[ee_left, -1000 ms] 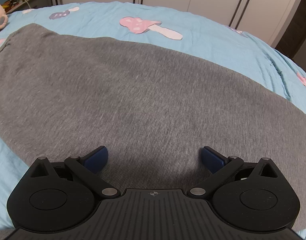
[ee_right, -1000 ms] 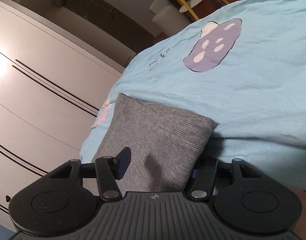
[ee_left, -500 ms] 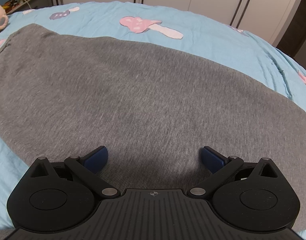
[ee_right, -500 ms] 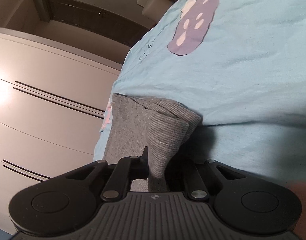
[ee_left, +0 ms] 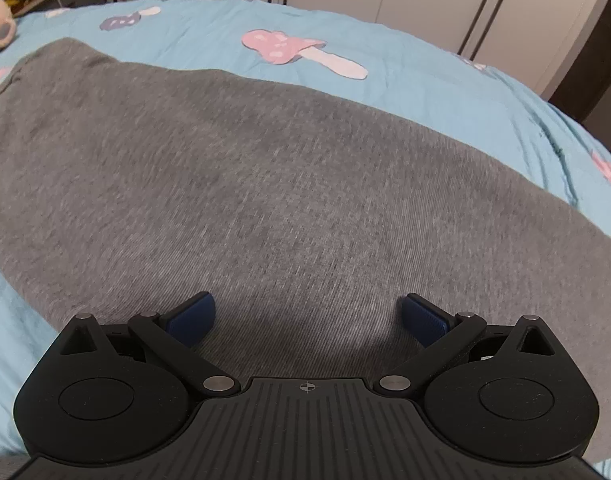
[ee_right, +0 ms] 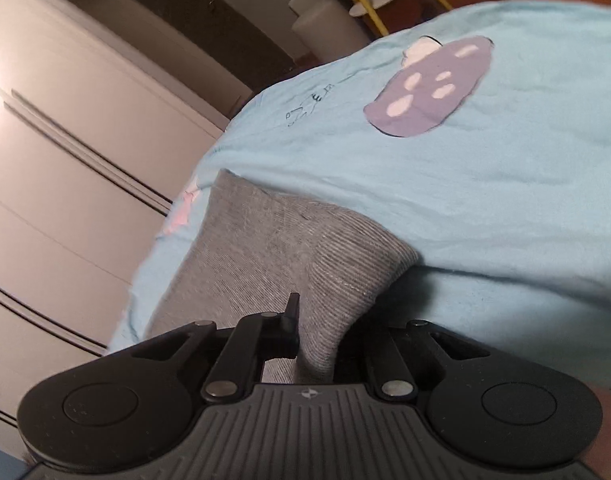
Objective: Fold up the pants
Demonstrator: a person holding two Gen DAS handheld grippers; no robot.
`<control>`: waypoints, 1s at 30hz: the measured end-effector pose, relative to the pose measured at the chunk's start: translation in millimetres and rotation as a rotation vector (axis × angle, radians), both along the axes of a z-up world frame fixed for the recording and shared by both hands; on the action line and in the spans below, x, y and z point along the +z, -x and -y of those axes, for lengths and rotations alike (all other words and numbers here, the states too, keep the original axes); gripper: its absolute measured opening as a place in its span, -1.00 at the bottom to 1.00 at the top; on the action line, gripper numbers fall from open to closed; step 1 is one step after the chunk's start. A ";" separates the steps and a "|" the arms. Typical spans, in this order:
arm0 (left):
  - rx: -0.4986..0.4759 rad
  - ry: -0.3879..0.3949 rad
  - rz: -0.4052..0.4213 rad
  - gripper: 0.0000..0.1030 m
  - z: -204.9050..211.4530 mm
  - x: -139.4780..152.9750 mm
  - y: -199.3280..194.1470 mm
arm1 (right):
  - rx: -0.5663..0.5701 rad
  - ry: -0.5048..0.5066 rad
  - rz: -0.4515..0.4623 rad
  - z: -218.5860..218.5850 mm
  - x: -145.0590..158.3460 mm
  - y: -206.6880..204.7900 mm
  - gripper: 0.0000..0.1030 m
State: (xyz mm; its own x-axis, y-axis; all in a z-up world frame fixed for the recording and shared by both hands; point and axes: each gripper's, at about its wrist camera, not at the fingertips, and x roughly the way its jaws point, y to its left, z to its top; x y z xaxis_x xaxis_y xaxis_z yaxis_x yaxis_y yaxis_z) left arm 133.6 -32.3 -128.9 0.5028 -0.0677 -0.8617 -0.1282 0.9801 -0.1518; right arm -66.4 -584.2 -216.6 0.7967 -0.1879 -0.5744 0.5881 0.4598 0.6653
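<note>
The grey pants (ee_left: 265, 184) lie spread flat across a bed covered by a light blue bedsheet (ee_left: 445, 92). Their fabric is a soft heathered knit with fine ribbing running along it, and in the left wrist view it forms a broad, smooth panel with rounded edges that fills most of the bed surface. The sheet is thin cotton, slightly creased, printed with a pink mushroom (ee_left: 289, 46) beyond the pants and a purple mushroom (ee_right: 429, 88) with pale spots in the right wrist view.

The left hand-held gripper (ee_left: 307, 316) hangs just above the pants, released: its 2 blue, ridged pads (ee_left: 191, 316) stand well apart with bare grey cloth between them, and neither presses on it.

The right hand-held gripper (ee_right: 313, 340) is clenched on the pants. Its jaws have just been closing, and the ribbed cuff end of a leg (ee_right: 305, 264) is now pinched between the black fingers, the cloth bunched into a narrow wedge that widens away from the grip. The stitched hem line shows as a row of pale dots across the cuff.

Behind the bed stand pale, glossy wardrobe doors (ee_right: 65, 168) with dark grooves.
</note>
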 end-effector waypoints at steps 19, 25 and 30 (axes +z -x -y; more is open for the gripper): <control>0.361 0.222 0.199 1.00 -113.9 43.1 42.9 | 0.857 0.763 0.148 -324.3 123.1 -140.4 -0.81; 0.443 0.360 0.128 1.00 -153.0 19.7 45.0 | 1.162 0.577 -0.046 -387.6 30.2 -174.0 -0.78; 0.397 0.329 0.084 1.00 -146.6 12.8 28.1 | 1.168 0.542 -0.035 -380.3 39.3 -160.8 -0.66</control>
State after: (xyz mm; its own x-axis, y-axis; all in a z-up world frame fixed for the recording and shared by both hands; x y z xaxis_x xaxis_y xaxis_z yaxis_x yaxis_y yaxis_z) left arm 105.6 114.4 -116.1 0.6113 -0.1185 -0.7825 -0.4545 0.7569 -0.4697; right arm 94.3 -203.9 -177.3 0.6325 0.3920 -0.6681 -0.3304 0.9166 0.2250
